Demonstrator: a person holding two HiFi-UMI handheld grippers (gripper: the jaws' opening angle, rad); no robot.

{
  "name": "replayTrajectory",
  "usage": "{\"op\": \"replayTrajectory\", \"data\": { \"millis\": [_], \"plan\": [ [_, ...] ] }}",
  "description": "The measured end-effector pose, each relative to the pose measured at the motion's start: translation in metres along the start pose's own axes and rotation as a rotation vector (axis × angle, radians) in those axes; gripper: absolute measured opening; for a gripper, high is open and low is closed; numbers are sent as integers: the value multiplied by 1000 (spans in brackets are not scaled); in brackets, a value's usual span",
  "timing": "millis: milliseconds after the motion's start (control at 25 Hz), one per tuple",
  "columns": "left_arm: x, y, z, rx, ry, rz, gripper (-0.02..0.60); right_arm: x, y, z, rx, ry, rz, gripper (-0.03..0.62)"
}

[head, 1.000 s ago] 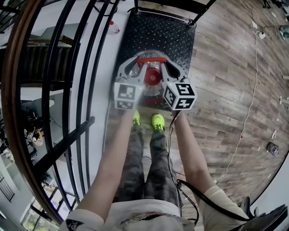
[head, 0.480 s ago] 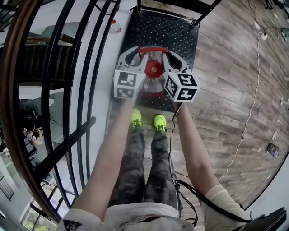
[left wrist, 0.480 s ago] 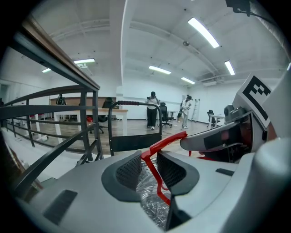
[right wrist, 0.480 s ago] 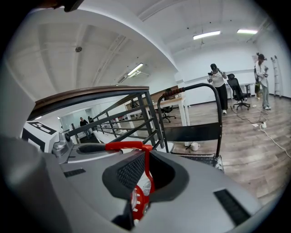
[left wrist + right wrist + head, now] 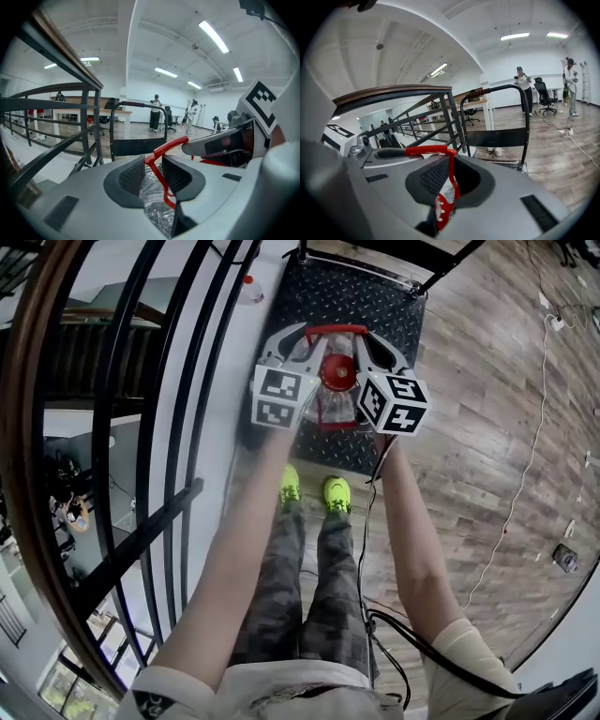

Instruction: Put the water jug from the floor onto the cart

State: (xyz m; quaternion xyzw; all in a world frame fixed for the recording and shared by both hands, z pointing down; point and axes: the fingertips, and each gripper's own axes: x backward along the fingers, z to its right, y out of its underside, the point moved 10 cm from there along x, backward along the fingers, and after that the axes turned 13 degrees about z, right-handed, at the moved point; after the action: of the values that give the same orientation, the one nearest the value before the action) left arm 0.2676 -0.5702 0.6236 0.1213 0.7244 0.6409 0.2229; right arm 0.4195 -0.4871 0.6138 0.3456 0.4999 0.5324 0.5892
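Nearest the person, two bright shoes (image 5: 309, 493) stand just short of the cart (image 5: 380, 301) and its black tread-plate deck.

The water jug (image 5: 330, 409) hangs over the near half of that deck by its red handle (image 5: 336, 331). I cannot tell whether its base touches the plate.

The right gripper (image 5: 449, 180) is closed on the handle's right end, pads pinching the thin red strap. The left gripper (image 5: 153, 172) has its jaws apart. The handle's left bend runs between them and seems to rest there rather than being clamped.

The main risk, as I judge it, lies in that uneven hold. If the left jaws tilt, the bend could slide out, and the jug would swing on the right grip alone and perhaps drop. A jug set too near the front lip could also tip back toward the shoes.

For room, the deck beyond the jug is bare right up to the upright push bar (image 5: 140, 104) at the far end. The black railing (image 5: 155, 427) runs close along the left. A small bottle (image 5: 248, 287) stands just beside the cart's far left corner. The wooden floor (image 5: 487, 409) lies open on the right, with a cable (image 5: 525, 474) well apart from the cart.
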Motion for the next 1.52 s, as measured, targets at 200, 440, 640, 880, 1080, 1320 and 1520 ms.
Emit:
{"op": "replayTrajectory", "data": {
  "millis": [200,440,640,880,1080,1320,1520],
  "plan": [
    [1,-2,1,-4,25,-4,107,-2,-1,0,20,3,-16,38],
    [10,-6,4,-16,9,-3,109,4,0,-1,28,-9,-10,40],
    [12,-8,4,-22,11,2,110,7,-1,3,26,3,16,75],
    [19,-13,8,-31,-9,17,132,12,-6,2,26,4,17,106],
    [27,-29,9,-45,-9,36,133,17,-17,-3,33,-17,10,106],
    [25,-46,7,-57,13,33,133,22,-21,-7,26,-27,-3,106],
    [21,-64,11,-71,32,49,133,30,-34,-9,27,-19,9,104]
  ]
}}
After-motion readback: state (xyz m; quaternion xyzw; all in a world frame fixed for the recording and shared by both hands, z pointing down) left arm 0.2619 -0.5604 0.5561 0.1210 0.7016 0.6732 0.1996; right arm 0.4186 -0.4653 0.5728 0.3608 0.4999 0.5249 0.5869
